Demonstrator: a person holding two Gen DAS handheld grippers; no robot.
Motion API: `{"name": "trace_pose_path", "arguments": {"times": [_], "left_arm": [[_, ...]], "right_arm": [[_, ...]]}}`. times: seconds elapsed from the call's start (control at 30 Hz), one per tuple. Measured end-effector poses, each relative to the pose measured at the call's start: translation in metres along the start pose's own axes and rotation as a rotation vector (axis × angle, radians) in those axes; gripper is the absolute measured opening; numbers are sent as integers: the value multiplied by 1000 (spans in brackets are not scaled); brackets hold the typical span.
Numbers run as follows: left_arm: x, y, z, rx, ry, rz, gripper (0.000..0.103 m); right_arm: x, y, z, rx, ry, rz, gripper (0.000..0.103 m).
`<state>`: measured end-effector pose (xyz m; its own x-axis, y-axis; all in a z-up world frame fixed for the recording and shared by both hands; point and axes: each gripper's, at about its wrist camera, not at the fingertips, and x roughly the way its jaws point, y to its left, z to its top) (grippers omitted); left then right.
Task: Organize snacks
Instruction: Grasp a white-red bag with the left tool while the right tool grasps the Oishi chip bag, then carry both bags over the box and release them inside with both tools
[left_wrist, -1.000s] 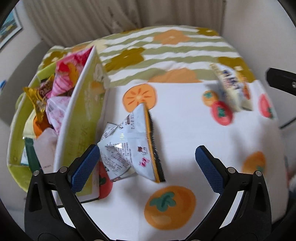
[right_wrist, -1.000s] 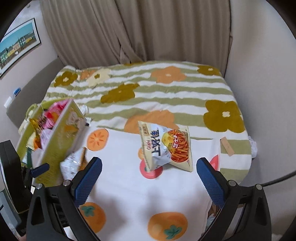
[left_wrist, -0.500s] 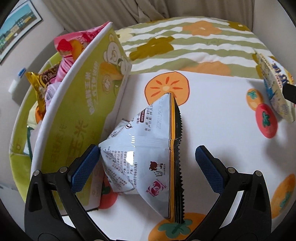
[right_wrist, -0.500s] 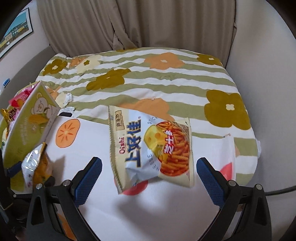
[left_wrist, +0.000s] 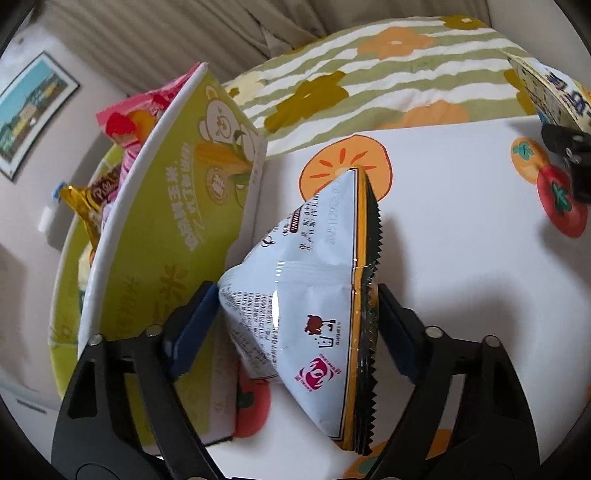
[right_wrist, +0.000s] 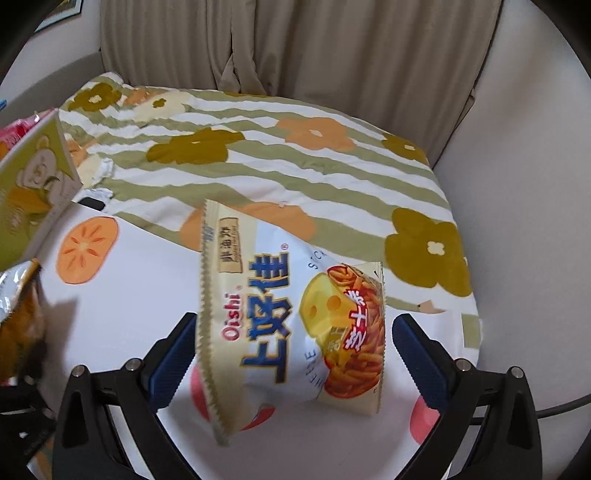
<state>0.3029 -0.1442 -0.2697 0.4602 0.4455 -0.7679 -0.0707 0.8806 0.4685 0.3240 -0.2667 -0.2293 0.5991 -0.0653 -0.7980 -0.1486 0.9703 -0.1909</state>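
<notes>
Both grippers have closed in on their bags since a second ago: each packet then lay well ahead of wide jaws and now fills the space between them.

Largest in view is the bed's striped floral quilt (right_wrist: 280, 122), running toward twelve o'clock, with a white persimmon-print cloth (left_wrist: 461, 229) laid over its near end. At nine to ten o'clock of the left view stands the green snack box (left_wrist: 177, 236), upright, already stuffed with pink and gold packets behind its tall wall.

Next comes the Oishi cheese-stick bag (right_wrist: 295, 325), lying flat on the cloth with its long axis running from six to twelve o'clock. The right gripper (right_wrist: 293, 358) straddles its near end, jaws still wide: the left pad is just beside the crimped edge, the right pad apart from it.

Smaller is the white triangular packet (left_wrist: 306, 295), standing on edge, its serrated black seam along the right side, pointing to twelve. The left gripper (left_wrist: 295, 321) has narrowed onto it, both pads touching or nearly so; whether it truly pinches, I cannot tell.

That packet sits just beside the box wall, so the left hand is nearer the box. The wall's height looks like the obstacle to clear.
</notes>
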Motion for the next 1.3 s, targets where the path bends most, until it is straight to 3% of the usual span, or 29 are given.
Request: {"name": "trace_pose_path", "arguments": {"times": [0.1,0.3,0.4,0.47,0.57,0.7,0.9,1.03,1.1,1.17,1.23,1.3], "left_arm": [[1,3,0,15,5,-37,60],[-2,14,4,-2,19,-114,56],[-6,21,8,-31,18,-169,55],[-10,22,10,-42,12,-189,55],[-19,20,12,-42,-1,-217,55],[-34,22,18,-56,-30,-255,55],[-65,48,31,-102,-99,-305,55],[-92,88,40,-148,-173,-317,55],[-100,109,42,-164,-193,-319,56],[-106,137,42,-211,-206,-387,55],[-114,161,41,-204,-226,-356,55],[-120,188,39,-224,-258,-386,55]], "right_arm": [[6,-3,1,11,12,-9,102],[16,-8,1,24,39,-17,101],[21,-8,0,18,59,-16,90],[24,-7,-2,10,72,-10,74],[21,-6,-2,-12,64,-20,60],[9,-16,-1,38,47,34,55],[-35,-15,10,48,-31,49,55],[-74,-2,26,47,-94,85,55],[-97,10,36,46,-121,122,55],[-116,24,45,47,-143,156,55],[-137,42,55,34,-168,182,55],[-158,66,65,16,-195,211,55]]}}
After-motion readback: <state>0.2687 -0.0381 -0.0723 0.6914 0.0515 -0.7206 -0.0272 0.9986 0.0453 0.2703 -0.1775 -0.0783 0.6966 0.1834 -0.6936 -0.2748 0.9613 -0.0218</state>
